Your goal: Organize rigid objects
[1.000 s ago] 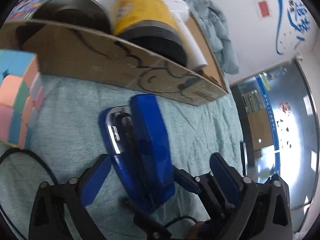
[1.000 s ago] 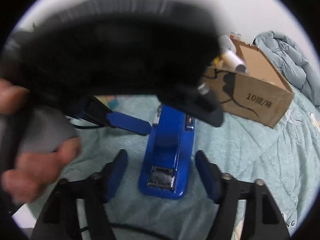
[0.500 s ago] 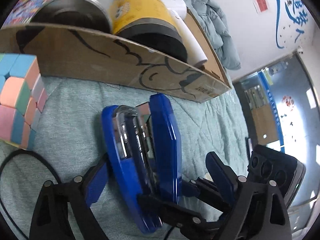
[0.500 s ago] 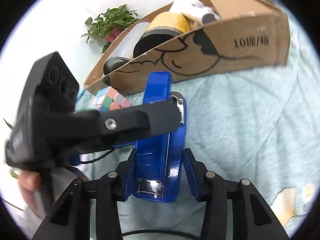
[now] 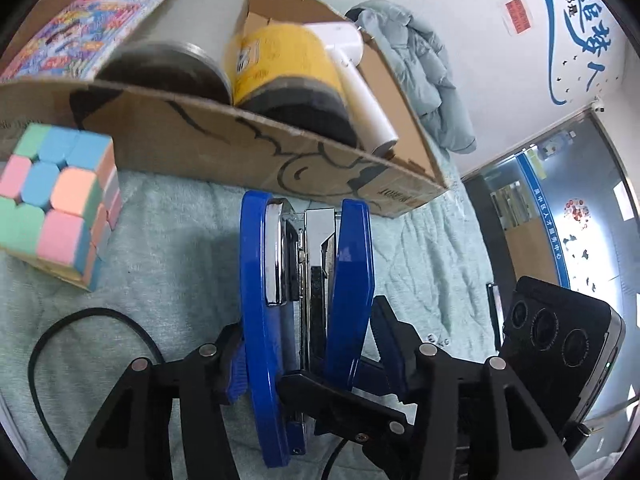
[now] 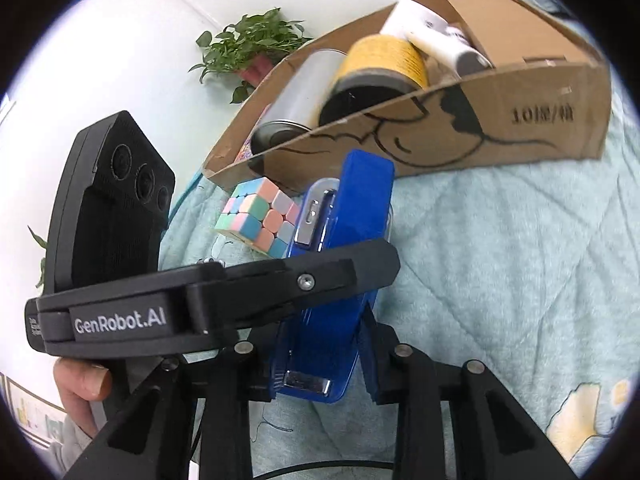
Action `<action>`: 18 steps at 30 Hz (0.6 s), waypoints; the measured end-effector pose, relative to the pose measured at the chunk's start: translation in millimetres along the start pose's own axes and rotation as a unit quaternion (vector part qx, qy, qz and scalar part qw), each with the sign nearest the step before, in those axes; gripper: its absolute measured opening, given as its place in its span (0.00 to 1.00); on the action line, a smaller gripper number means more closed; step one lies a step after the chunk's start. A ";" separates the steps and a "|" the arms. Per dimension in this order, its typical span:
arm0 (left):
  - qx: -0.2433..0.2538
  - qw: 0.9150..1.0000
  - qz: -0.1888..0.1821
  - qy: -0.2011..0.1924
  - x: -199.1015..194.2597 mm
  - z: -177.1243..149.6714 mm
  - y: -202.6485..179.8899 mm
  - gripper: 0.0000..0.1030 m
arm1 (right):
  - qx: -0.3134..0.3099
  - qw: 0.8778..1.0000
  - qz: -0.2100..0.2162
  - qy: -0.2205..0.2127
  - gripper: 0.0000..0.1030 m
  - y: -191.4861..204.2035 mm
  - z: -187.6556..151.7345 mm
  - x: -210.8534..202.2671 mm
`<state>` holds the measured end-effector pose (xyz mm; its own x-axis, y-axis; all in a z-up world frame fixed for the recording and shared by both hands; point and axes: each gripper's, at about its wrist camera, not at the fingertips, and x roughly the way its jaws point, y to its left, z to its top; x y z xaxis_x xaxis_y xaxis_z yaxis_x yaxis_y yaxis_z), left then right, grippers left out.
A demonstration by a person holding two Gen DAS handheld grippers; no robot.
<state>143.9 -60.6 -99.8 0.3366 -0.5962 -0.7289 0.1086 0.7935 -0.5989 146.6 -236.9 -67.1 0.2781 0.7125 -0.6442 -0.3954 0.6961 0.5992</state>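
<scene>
Here, both grippers clamp 1 blue stapler (image 5: 308, 312), tipped on its side above the pale green bedspread (image 5: 172, 264): left gripper (image 5: 316, 364) and right gripper (image 6: 320, 364) each pinch it, just before the cardboard box (image 5: 224, 148), near a pastel cube (image 5: 52, 204).

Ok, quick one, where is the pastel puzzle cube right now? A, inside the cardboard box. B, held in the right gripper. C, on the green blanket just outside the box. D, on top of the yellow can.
C: the puzzle cube sits on the green blanket in front of the cardboard box, while both grippers are closed on the blue stapler.
</scene>
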 end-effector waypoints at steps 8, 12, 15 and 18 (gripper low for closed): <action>0.027 0.999 0.004 -0.043 -50.0 21.5 -12.4 0.48 | -0.042 0.999 -0.002 -0.027 0.29 30.0 25.5 -10.9; 0.033 0.997 0.008 -0.064 -73.1 44.8 -14.2 0.48 | -0.071 0.997 -0.005 -0.039 0.29 50.4 47.5 -8.8; 0.036 0.996 0.014 -0.082 -94.4 64.6 -9.2 0.48 | -0.081 0.996 0.003 -0.043 0.29 62.5 67.9 -1.7; 0.036 0.995 0.020 -0.093 -112.8 87.7 0.2 0.48 | -0.085 0.995 0.014 -0.047 0.29 67.6 83.5 4.9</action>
<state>188.0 17.5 11.4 0.5087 -0.5357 -0.6739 0.1563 0.8273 -0.5396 194.3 -179.0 10.0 0.3434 0.7416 -0.5763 -0.5442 0.6572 0.5214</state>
